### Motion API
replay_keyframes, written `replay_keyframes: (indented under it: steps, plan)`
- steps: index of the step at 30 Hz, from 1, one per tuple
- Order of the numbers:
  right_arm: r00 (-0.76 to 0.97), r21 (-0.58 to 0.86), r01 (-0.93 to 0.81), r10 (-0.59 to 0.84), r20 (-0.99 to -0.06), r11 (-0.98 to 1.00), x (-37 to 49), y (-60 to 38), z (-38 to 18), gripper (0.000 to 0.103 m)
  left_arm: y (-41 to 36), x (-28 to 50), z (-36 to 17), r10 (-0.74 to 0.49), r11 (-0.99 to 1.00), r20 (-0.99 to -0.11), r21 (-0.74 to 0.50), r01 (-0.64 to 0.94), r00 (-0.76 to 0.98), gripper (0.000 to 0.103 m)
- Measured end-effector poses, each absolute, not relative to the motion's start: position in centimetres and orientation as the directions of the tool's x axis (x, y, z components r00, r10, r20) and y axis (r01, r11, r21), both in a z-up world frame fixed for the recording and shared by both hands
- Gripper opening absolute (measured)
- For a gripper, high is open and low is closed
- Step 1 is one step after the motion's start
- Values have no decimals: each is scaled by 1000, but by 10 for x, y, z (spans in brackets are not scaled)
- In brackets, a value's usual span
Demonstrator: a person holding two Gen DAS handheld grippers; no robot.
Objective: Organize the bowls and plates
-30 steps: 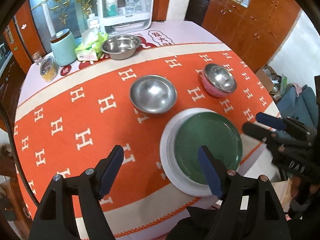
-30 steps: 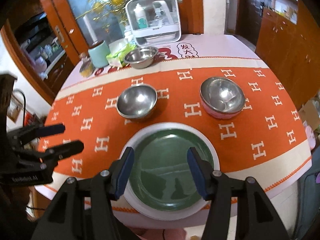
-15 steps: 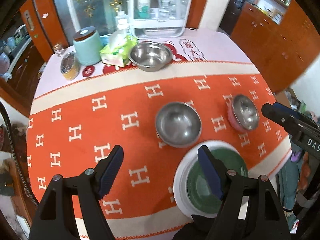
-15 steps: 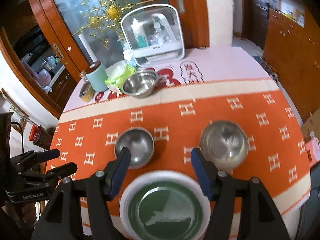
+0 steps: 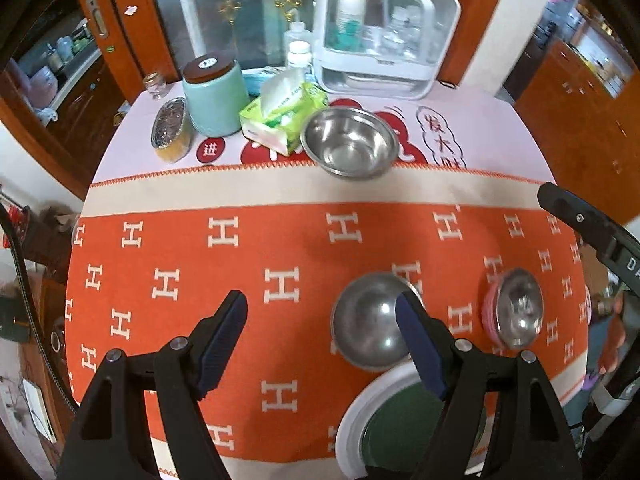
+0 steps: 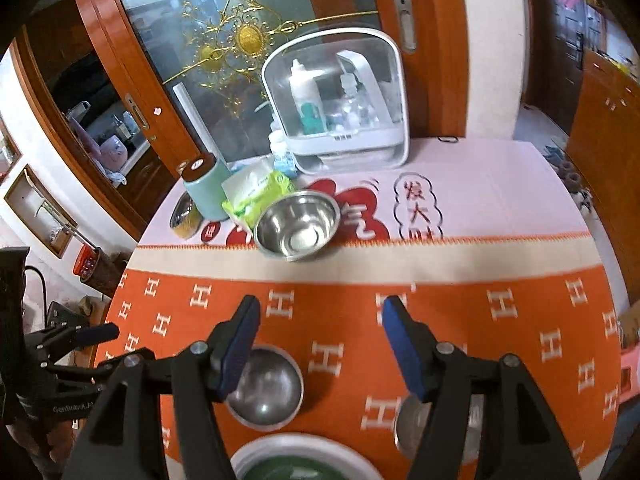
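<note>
A green plate [image 5: 412, 432] lies stacked on a white plate [image 5: 360, 412] at the near edge of the orange cloth. A plain steel bowl [image 5: 368, 332] sits just beyond them, and a pink-sided steel bowl [image 5: 516, 312] sits to its right. A third steel bowl [image 5: 350, 148] stands far back. My left gripper [image 5: 320, 320] hangs open and holds nothing, its right finger overlapping the plain bowl in view. My right gripper [image 6: 322, 320] is open and holds nothing above the cloth, between the plain bowl [image 6: 268, 392] and the half-hidden pink bowl [image 6: 412, 420]. The far bowl [image 6: 298, 228] lies ahead.
At the back stand a mint canister [image 5: 214, 100], a green tissue pack [image 5: 284, 116], a foil-topped jar [image 5: 170, 128] and a white box [image 5: 380, 28] holding bottles. Wooden cabinets and a glass door ring the round table. The other gripper [image 5: 580, 224] shows at the right edge.
Both grippers have travelled toward the far side of the table, so the stacked plates slid to the bottom of both views. The right jaws widened slightly.
</note>
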State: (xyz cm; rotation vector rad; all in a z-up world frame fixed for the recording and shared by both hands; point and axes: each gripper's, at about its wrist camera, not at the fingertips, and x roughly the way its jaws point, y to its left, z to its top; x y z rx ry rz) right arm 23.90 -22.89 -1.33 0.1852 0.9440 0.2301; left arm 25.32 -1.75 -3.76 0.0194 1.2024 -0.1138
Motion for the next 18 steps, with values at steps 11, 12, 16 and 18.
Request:
replay_keyframes:
  steps: [11,12,16,18]
  plan:
    - [580,297,-159,332,-744,942,316,-224,-48,64,-18,322,-56,-41,999,-926,-42,5,376,76]
    - [580,301,-162,337,-742,940,321,-223,-53,64,-19,330,-60,-36,999,-927,-41,-4,373,76]
    - [576,325,-183,369,-729,928,335,-217,-75,64,-21,352,-74,-38,998,-927,-52,-26,373,75]
    - [579,334,-191,381,-721,923,340,-213,-86,64,-23,363,-85,-35,998,-927,-52,-36,373,75]
